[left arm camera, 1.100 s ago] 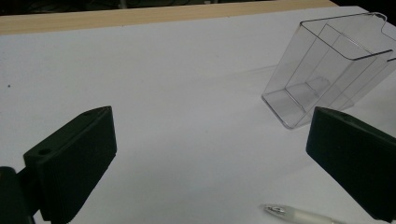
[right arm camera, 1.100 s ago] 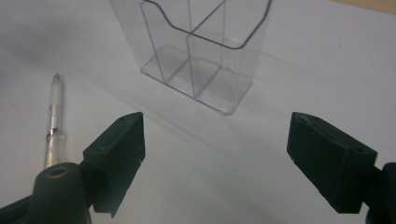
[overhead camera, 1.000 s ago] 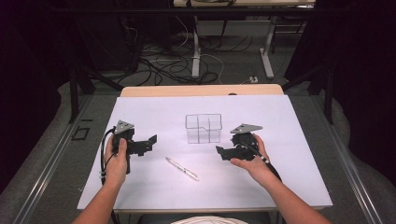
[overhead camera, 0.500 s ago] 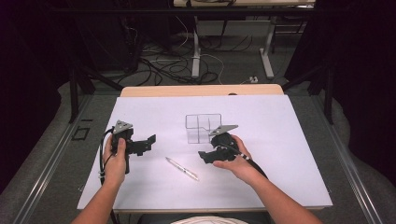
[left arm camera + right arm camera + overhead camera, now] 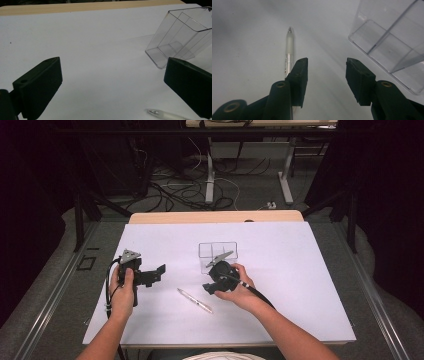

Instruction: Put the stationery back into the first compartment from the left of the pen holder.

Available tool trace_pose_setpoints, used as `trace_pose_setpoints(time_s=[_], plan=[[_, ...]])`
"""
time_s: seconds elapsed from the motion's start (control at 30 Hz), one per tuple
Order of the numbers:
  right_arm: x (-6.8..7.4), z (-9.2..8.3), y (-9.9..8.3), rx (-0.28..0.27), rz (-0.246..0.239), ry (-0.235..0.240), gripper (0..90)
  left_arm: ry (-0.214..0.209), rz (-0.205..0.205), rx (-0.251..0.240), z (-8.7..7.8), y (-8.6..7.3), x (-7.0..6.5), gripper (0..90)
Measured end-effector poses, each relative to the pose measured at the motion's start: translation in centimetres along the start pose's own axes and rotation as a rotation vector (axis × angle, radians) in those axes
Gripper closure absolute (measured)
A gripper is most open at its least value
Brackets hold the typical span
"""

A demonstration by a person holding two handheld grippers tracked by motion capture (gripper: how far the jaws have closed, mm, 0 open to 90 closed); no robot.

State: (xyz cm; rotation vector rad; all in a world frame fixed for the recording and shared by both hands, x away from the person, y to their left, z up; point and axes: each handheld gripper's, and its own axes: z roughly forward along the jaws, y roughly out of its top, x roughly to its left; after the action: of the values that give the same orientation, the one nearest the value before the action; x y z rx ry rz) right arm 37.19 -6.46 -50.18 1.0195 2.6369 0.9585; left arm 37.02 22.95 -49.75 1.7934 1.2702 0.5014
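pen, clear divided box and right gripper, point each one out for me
pen (image 5: 289,51), right gripper view, on the frosted grip near its tip
clear divided box (image 5: 175,32), left gripper view, on its near side wall
right gripper (image 5: 325,75), right gripper view, midway between its open jaws

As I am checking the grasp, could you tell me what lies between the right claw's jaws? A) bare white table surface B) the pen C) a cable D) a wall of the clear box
A: in the right gripper view the right claw stands open over bare white table, with the pen lying outside its left jaw and the clear box off to the right.

A lab: floor cables beyond a paper-covered table.
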Motion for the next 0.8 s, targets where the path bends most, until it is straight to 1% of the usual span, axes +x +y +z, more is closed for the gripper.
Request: trace_pose_setpoints(time_s=[0.1,0.13,0.17,0.2,0.23,0.33,0.4,0.43,0.47,0.5,0.53,0.57,0.63,0.67,0.7,0.73,0.8], plan=[[0.1,0.6,0.3,0.015,-0.008,0.006,55.8,0.001,-0.002,0.001,0.0,0.0,0.0,1.5],[0.2,0.8,0.5,0.027,-0.003,0.011,56.8,0.001,-0.002,0.001,0.0,0.0,0.0,1.5],[0.2,1.0,0.6,0.031,-0.014,0.019,58.2,0.000,-0.002,0.001,0.0,0.0,0.0,1.5],[0.4,1.1,0.8,0.042,-0.001,0.020,59.0,0.001,-0.001,0.002,0.0,-0.1,0.0,1.5],[0.5,1.3,0.9,0.050,-0.014,0.024,60.0,0.002,0.000,0.003,0.1,-0.1,0.1,1.5],[0.8,2.0,1.2,0.067,-0.019,0.037,61.0,0.003,-0.002,0.004,0.0,-0.1,0.1,1.5],[1.0,2.5,1.4,0.079,-0.032,0.058,61.9,0.003,-0.004,-0.001,0.0,-0.1,0.2,1.5],[1.1,2.7,1.6,0.084,-0.042,0.057,62.2,0.003,-0.003,-0.003,0.1,-0.1,0.2,1.5],[1.3,3.0,1.7,0.088,-0.038,0.064,63.0,0.004,-0.003,-0.003,0.0,-0.1,0.2,1.5],[1.4,3.1,1.8,0.092,-0.046,0.070,63.2,0.004,-0.003,-0.003,0.0,-0.1,0.2,1.5],[1.6,3.3,1.9,0.096,-0.051,0.067,63.4,0.004,-0.003,-0.002,0.0,-0.1,0.2,1.5],[1.8,3.4,2.0,0.105,-0.050,0.076,63.9,0.004,-0.003,-0.002,0.1,-0.1,0.2,1.5],[1.9,3.7,2.3,0.113,-0.066,0.074,64.3,0.005,-0.003,0.001,0.0,-0.1,0.3,1.5],[2.1,3.8,2.4,0.117,-0.060,0.079,64.9,0.007,-0.004,0.001,0.0,-0.1,0.3,1.5],[2.2,3.9,2.5,0.123,-0.063,0.074,65.2,0.007,-0.004,0.001,0.0,-0.1,0.3,1.5],[2.3,4.0,2.6,0.122,-0.067,0.080,65.3,0.008,-0.004,0.000,0.0,-0.1,0.3,1.5],[2.5,4.2,2.8,0.132,-0.064,0.077,66.3,0.006,-0.006,0.002,-0.1,-0.1,0.4,1.5]])
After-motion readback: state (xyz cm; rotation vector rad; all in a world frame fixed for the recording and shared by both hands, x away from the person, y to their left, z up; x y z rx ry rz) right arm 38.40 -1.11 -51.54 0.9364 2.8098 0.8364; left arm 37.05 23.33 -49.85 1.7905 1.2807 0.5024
